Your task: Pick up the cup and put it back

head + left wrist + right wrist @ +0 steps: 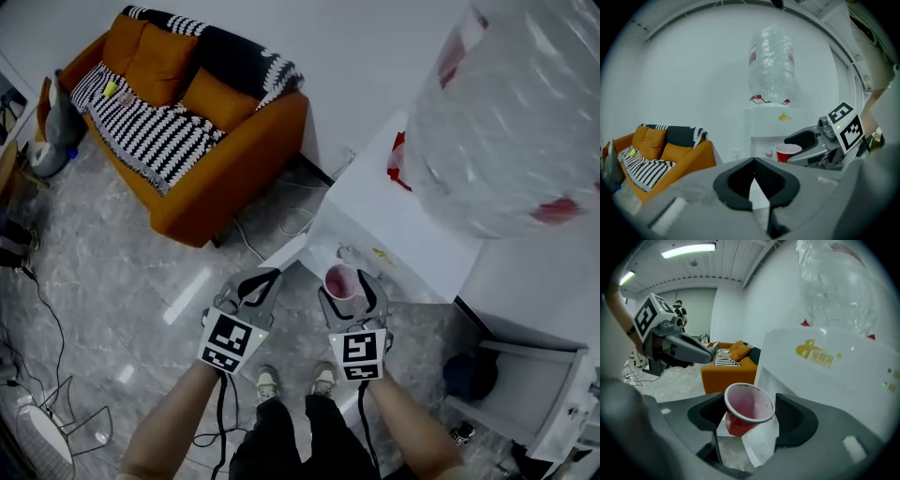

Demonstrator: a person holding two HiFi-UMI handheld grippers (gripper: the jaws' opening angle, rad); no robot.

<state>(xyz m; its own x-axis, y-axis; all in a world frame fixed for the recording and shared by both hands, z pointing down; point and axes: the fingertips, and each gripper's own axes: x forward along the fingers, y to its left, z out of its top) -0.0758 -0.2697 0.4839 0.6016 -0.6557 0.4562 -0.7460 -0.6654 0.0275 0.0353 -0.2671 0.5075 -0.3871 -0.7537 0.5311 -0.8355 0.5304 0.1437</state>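
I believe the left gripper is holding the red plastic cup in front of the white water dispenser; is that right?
Not quite: the right gripper holds the red plastic cup in front of the white water dispenser. The right gripper view shows the cup between its jaws; the left gripper is shut and empty.
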